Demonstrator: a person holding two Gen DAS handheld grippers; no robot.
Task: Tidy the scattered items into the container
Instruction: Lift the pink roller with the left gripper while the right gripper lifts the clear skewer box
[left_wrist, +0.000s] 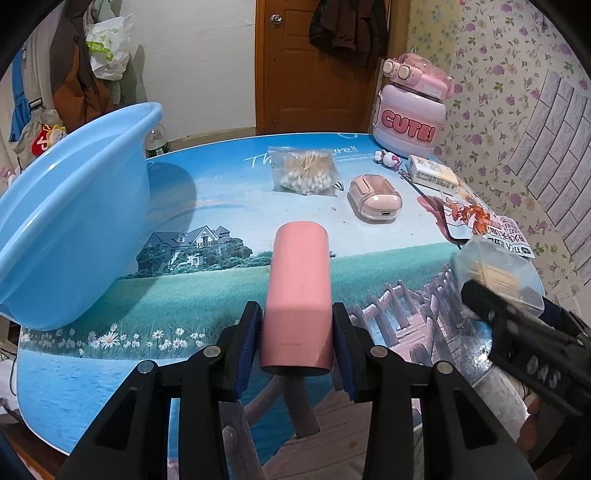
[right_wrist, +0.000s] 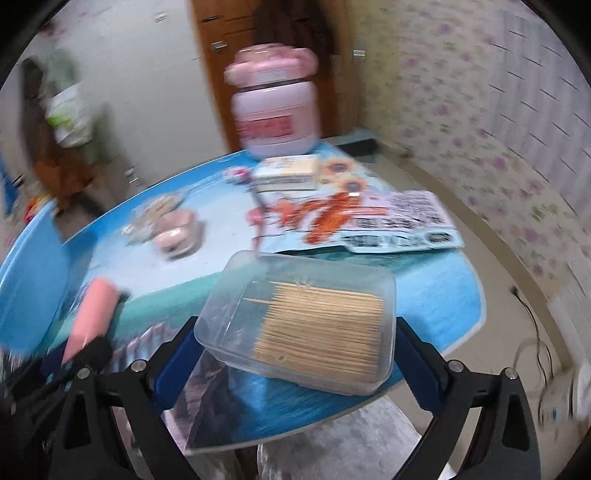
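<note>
Pink cylinder, seemingly smooth, clamped.

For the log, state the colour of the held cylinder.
Pink; the cylinder shows best in the left wrist view.

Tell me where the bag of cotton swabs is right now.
In the left wrist view, the bag of cotton swabs lies on the table's far side, just left of the pink earbud case.
</note>
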